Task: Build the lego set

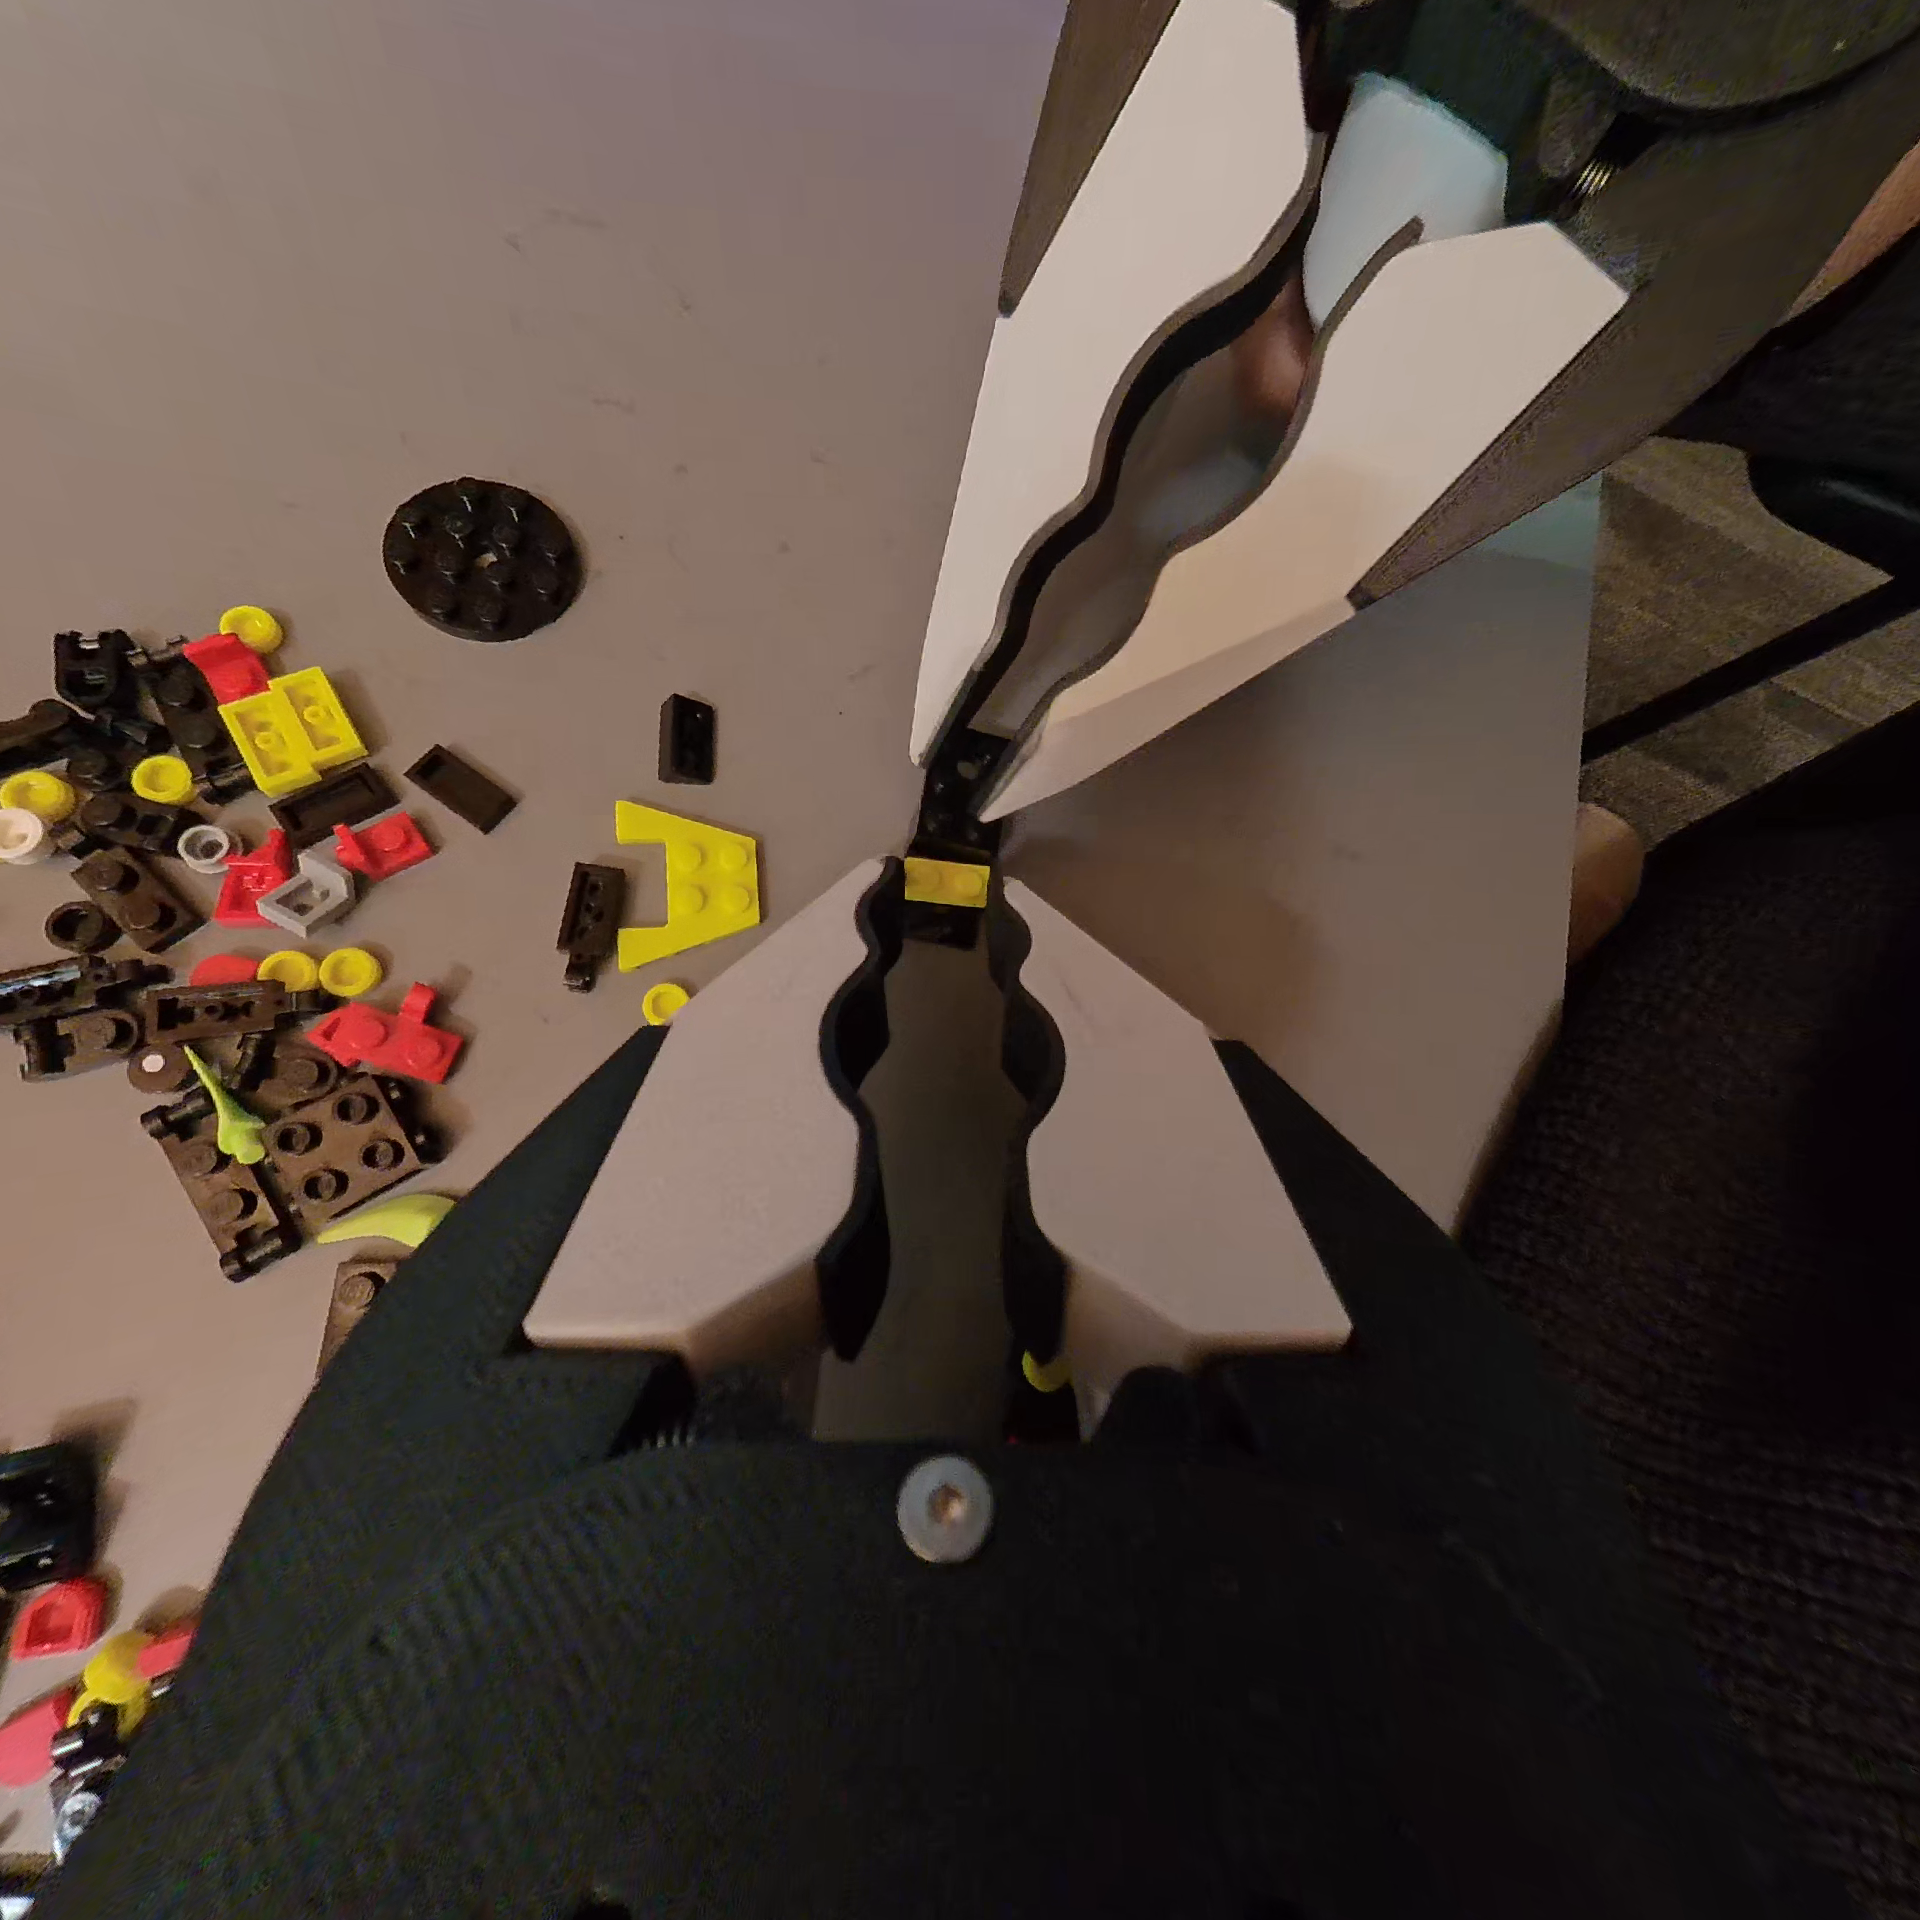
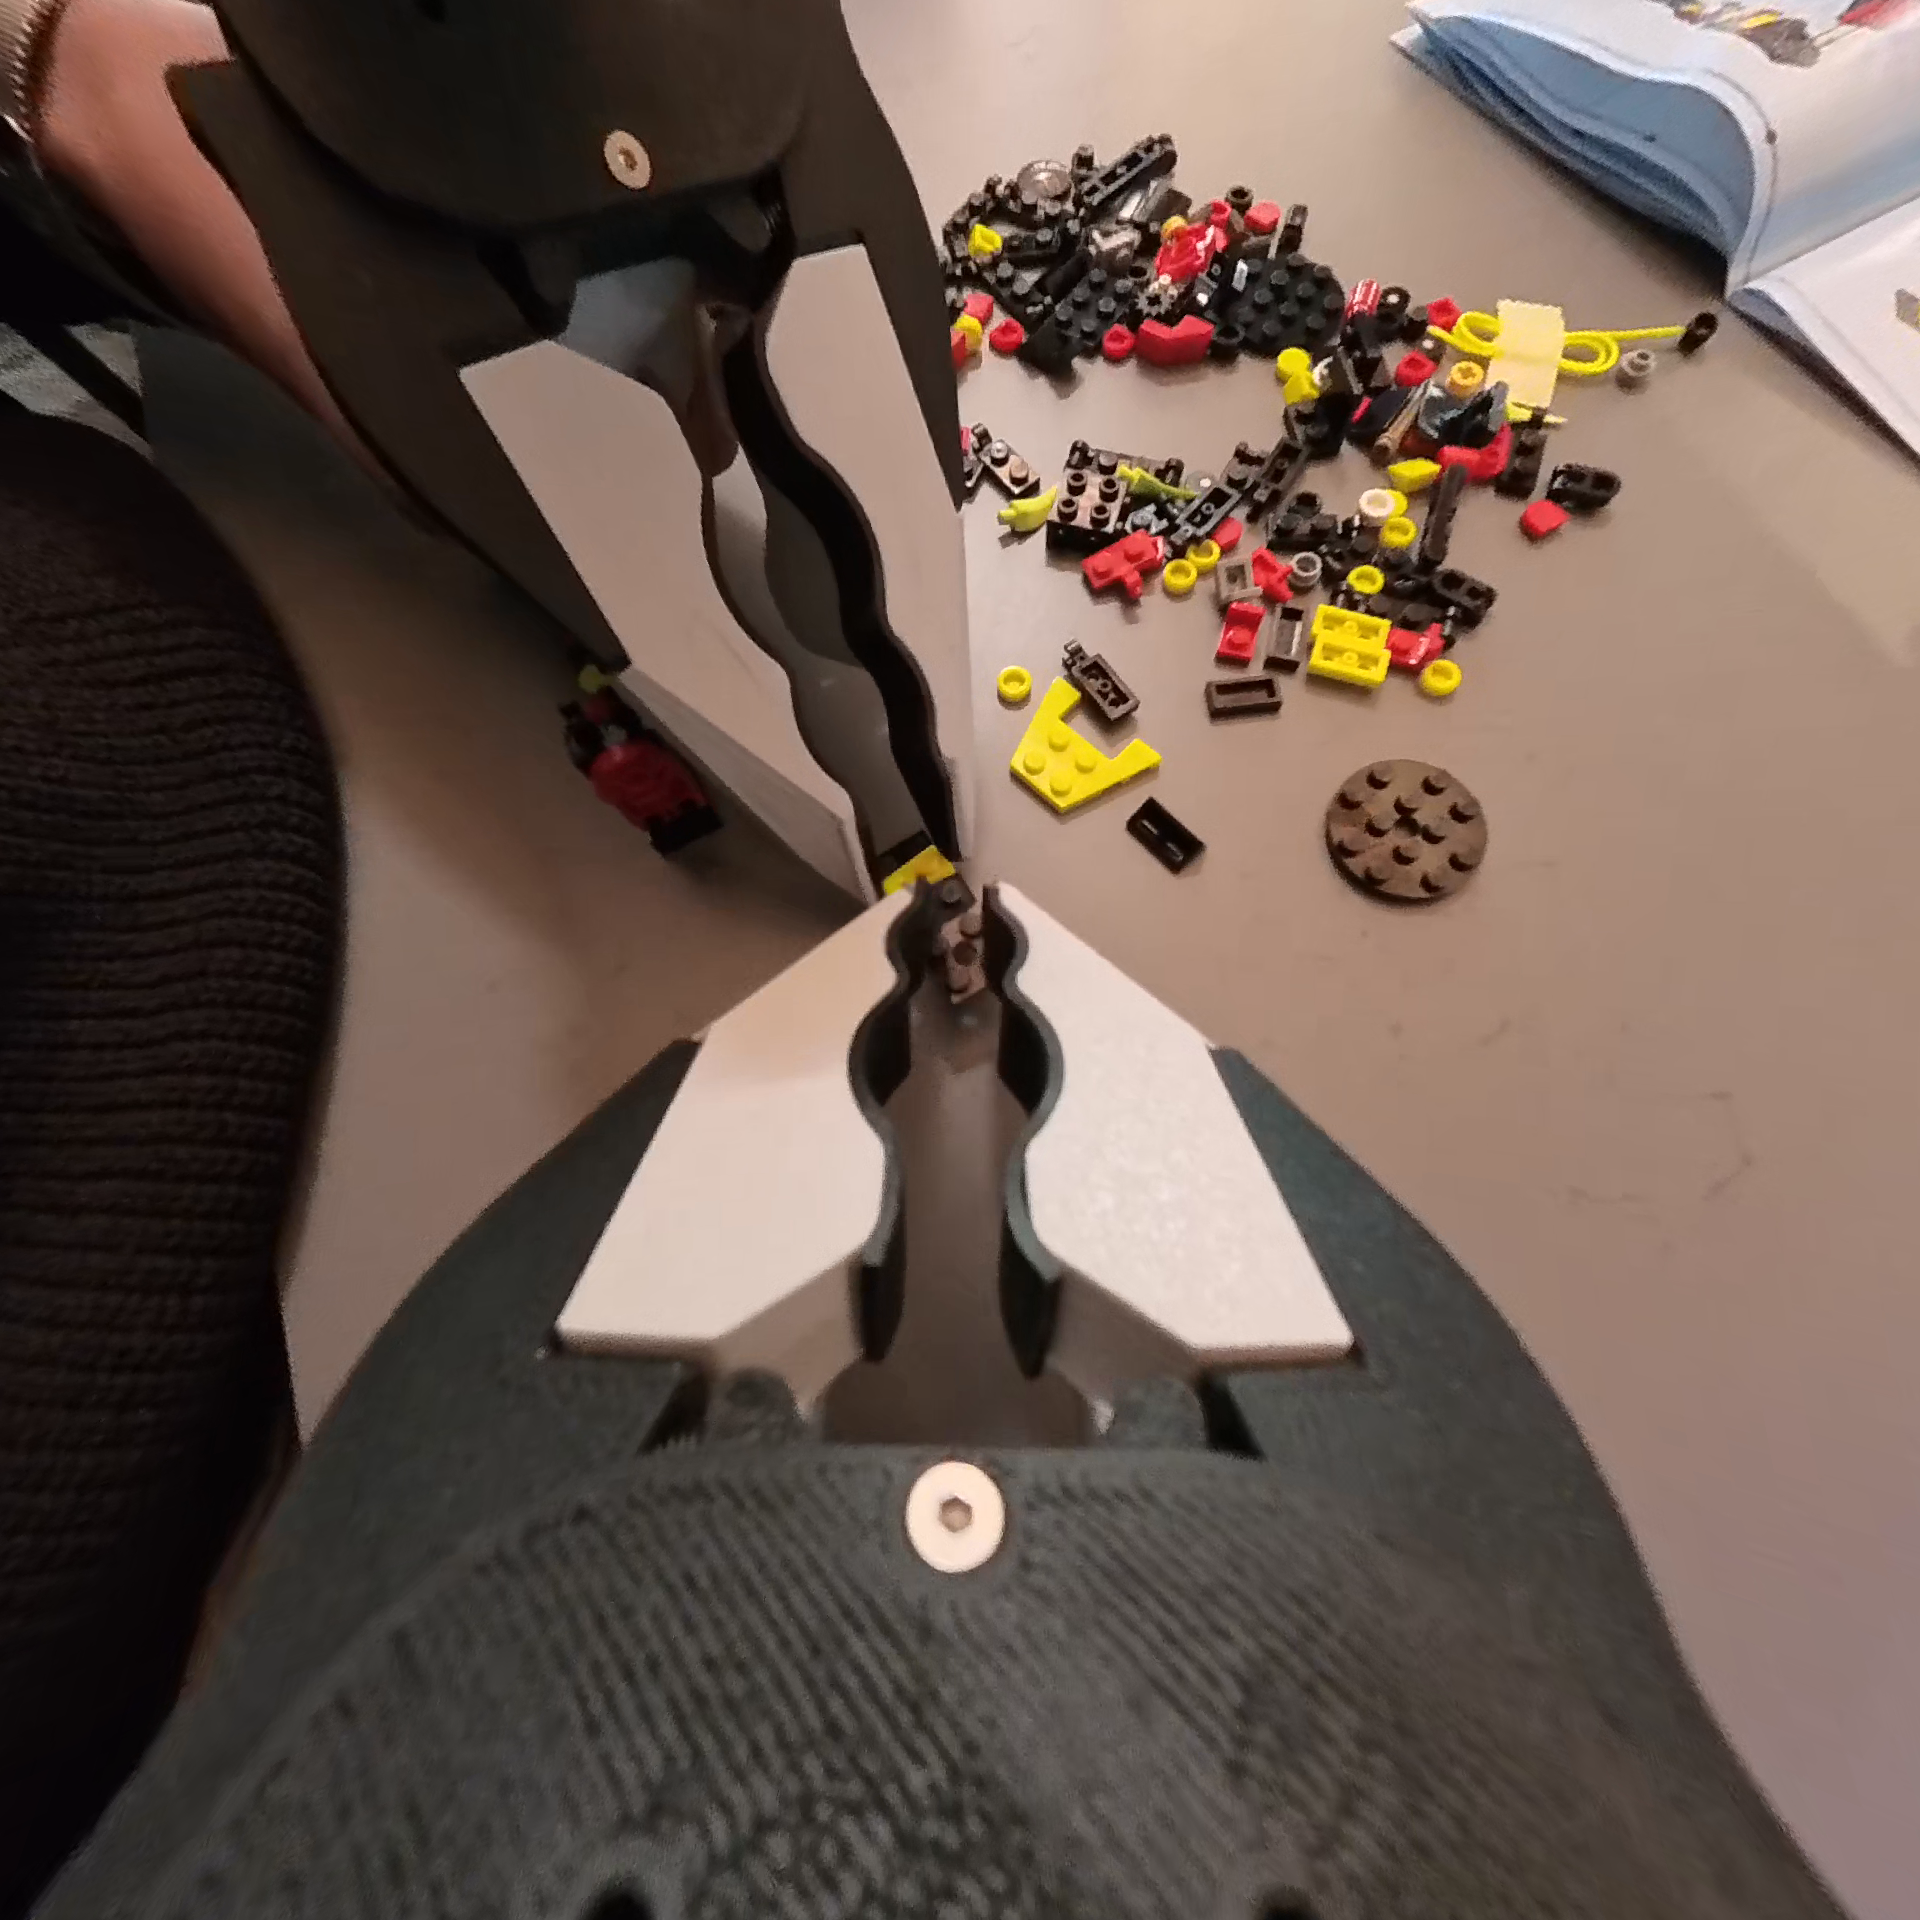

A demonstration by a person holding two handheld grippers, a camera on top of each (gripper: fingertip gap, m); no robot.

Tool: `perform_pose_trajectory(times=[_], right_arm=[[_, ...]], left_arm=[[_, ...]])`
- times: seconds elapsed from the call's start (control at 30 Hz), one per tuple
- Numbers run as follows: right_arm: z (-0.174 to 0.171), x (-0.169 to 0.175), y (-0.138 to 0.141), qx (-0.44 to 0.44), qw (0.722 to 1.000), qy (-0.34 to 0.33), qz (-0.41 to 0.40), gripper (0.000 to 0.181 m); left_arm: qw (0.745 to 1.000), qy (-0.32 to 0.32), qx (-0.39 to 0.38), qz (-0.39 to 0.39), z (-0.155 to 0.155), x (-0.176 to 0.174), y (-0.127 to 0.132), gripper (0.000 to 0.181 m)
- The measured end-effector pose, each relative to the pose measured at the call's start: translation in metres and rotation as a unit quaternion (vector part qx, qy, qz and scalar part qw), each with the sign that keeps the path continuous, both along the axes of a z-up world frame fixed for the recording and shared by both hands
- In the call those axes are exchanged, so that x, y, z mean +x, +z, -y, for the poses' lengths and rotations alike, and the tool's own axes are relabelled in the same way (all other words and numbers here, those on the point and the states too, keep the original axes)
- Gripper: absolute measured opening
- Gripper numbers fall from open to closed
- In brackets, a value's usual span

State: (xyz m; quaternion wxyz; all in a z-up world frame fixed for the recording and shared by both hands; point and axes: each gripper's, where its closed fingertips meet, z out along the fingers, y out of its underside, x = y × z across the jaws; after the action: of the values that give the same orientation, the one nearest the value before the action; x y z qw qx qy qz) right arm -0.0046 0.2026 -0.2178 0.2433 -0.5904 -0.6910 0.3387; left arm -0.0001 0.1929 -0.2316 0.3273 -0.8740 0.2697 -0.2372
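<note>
In the left wrist view my left gripper (image 1: 940,878) is shut on a small yellow plate (image 1: 945,881) with a black piece under it. My right gripper (image 1: 961,774) comes in from above, shut on a thin black plate (image 1: 961,790), tip to tip with the left one. The two pieces meet end to end above the table. In the right wrist view my right gripper (image 2: 951,904) grips the dark studded plate (image 2: 961,951). The left gripper (image 2: 925,847) comes down from the top with the yellow plate (image 2: 914,868) touching it.
A pile of loose black, red and yellow bricks (image 2: 1299,416) lies beyond, also to the left (image 1: 208,883). Nearer are a yellow wedge plate (image 2: 1075,758), a black round plate (image 2: 1405,831) and a small red-and-black build (image 2: 639,774). An open booklet (image 2: 1662,125) lies far right. The table edge (image 1: 1574,831) is close.
</note>
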Motion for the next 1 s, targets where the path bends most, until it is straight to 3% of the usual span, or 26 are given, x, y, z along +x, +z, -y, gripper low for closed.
perform_pose_trajectory(times=[0.17, 1.0], right_arm=[[0.0026, -0.0001, -0.0028, 0.006, 1.0, 0.006, 0.007, 0.0], [0.0067, -0.0014, -0.0037, 0.018, 1.0, 0.017, 0.005, 0.0]], left_arm=[[1.0, -0.005, 0.002, 0.0, 0.0002, 0.0012, 0.0003, 0.013], [0.999, -0.037, -0.032, 0.009, 0.0023, 0.0038, -0.0023, 0.017]])
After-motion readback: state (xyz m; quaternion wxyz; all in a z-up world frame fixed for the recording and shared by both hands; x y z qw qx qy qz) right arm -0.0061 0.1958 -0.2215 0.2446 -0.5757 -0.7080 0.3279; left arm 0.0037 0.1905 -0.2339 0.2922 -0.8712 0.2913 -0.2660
